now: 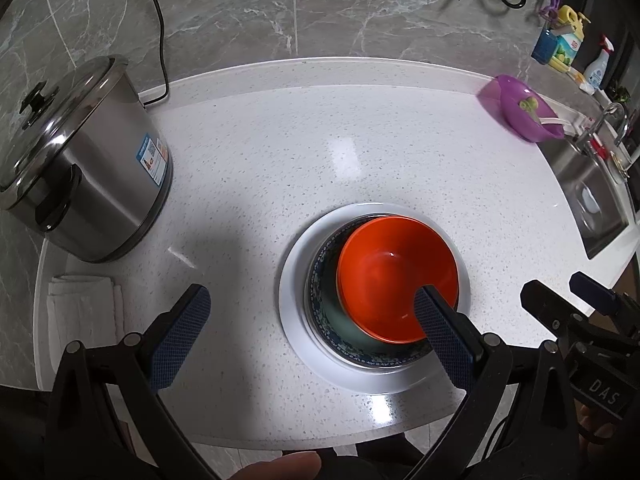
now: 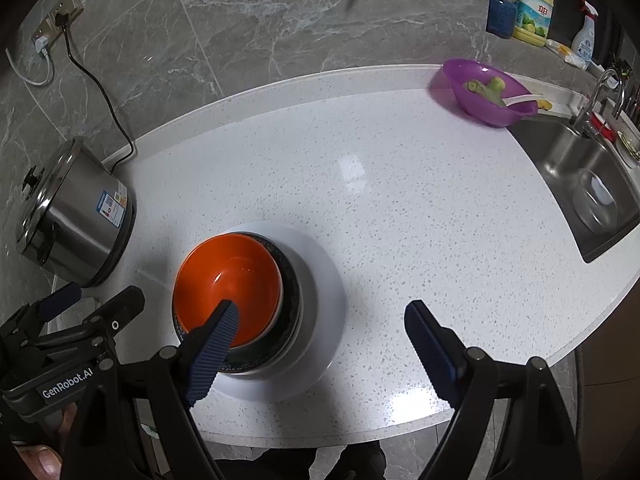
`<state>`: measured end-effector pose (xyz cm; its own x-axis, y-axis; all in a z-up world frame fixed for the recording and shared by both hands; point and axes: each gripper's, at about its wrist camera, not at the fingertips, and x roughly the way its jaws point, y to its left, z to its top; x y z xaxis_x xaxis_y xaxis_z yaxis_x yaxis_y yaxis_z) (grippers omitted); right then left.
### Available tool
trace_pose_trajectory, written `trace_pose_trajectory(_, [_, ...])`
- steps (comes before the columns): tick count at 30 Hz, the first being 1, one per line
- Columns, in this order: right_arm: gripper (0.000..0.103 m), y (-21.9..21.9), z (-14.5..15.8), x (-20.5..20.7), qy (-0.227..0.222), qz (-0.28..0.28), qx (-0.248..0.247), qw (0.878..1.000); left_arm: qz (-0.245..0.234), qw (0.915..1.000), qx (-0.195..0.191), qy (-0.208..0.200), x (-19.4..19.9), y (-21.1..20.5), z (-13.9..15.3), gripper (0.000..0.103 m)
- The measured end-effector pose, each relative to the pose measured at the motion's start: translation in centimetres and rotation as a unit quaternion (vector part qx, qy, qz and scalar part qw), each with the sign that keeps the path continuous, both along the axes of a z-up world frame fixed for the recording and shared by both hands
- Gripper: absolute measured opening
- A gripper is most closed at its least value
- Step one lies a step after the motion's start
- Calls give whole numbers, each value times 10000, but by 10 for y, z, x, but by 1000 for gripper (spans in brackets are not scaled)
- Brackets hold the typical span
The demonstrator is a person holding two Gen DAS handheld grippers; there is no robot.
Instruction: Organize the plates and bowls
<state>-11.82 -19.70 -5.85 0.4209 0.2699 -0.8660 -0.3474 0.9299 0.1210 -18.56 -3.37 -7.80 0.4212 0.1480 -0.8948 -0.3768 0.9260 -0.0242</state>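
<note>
The stack sits at lower centre of both frames on the white speckled countertop (image 1: 360, 152). Bottom layer: a white plate (image 1: 294, 320) with a broad plain rim. On it rests a dark bowl with a blue-and-white patterned rim (image 1: 318, 312) and a pale green inside. Nested in that, off-centre toward the right of the left wrist frame, is an orange bowl (image 1: 394, 276), glossy, with a reflection at its base.

My left gripper (image 1: 312, 328) has its jaws spread wide and clamps nothing; its right finger (image 1: 440, 344) lies across the near rim of the orange bowl in the frame, though I cannot tell whether it touches. My right gripper (image 2: 324, 348) is likewise spread and holds nothing; its left finger (image 2: 216, 352) overlaps the orange bowl's near rim, contact not determinable.

Readable markings: "GenRobot.AI" on the left gripper body at lower left of the right wrist frame; "DAS" on the right gripper body at lower right of the left wrist frame. The steel cooker (image 1: 92, 168) at left carries a blue-bordered label, text too small to read. The yellow detergent bottle (image 2: 534, 12) at upper right shows printed characters I cannot make out reliably.
</note>
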Motion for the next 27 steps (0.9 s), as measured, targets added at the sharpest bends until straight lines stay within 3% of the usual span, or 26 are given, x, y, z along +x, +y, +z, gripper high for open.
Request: trace_pose_trajectory(27, [87,9,-3,-3,29,-10,-44,10000,15,10000,21,27,0,4,-1,102])
